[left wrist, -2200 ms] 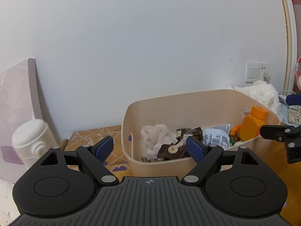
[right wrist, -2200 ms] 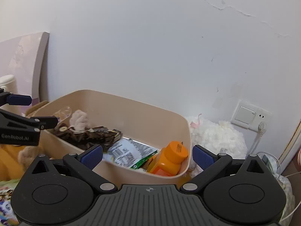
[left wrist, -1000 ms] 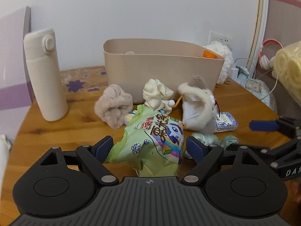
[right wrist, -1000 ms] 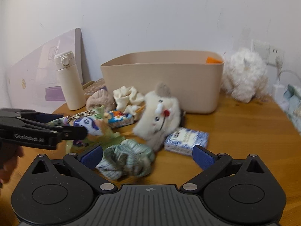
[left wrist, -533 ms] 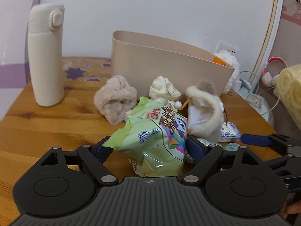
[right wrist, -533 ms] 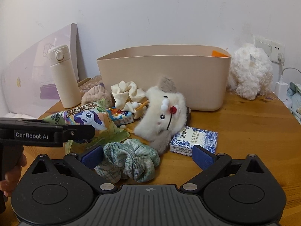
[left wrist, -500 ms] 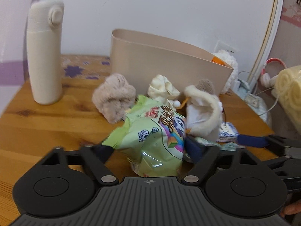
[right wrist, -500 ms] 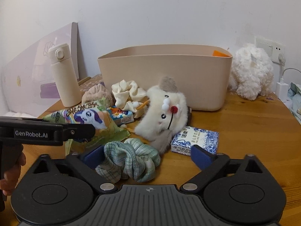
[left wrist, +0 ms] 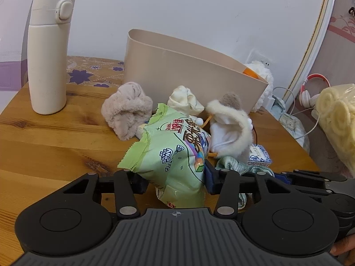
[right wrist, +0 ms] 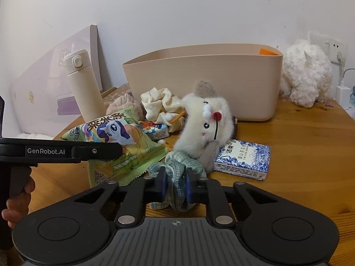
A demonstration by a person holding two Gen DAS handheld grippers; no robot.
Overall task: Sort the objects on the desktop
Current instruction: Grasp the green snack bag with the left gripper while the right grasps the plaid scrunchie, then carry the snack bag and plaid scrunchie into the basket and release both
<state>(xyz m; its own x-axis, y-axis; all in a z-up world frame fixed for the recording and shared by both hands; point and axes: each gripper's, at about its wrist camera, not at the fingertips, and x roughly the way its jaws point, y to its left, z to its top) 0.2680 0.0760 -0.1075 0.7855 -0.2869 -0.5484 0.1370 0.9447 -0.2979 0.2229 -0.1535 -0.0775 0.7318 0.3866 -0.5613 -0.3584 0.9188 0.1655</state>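
Note:
My left gripper [left wrist: 174,182] is shut on the green snack bag [left wrist: 175,155], which rests on the wooden table; the bag also shows in the right wrist view [right wrist: 115,141]. My right gripper [right wrist: 175,187] is shut on the green checked scrunchie [right wrist: 177,173], whose edge shows in the left wrist view [left wrist: 230,165]. Behind them lie a white plush toy [right wrist: 206,124], a cream scrunchie [right wrist: 159,104], a beige fluffy scrunchie [left wrist: 126,113], a blue-white box [right wrist: 244,159] and a small snack pack [right wrist: 155,130]. The beige bin [right wrist: 208,82] stands behind the pile.
A cream thermos [left wrist: 47,51] stands at the left. A white fluffy toy [right wrist: 304,75] sits right of the bin near a wall socket [right wrist: 332,48]. A lilac board [right wrist: 51,84] leans on the wall. Red headphones [left wrist: 310,88] and cables lie off the table's right edge.
Both grippers came down from over the bin to the pile. The left jaws closed on the snack bag and the right jaws closed on the green scrunchie.

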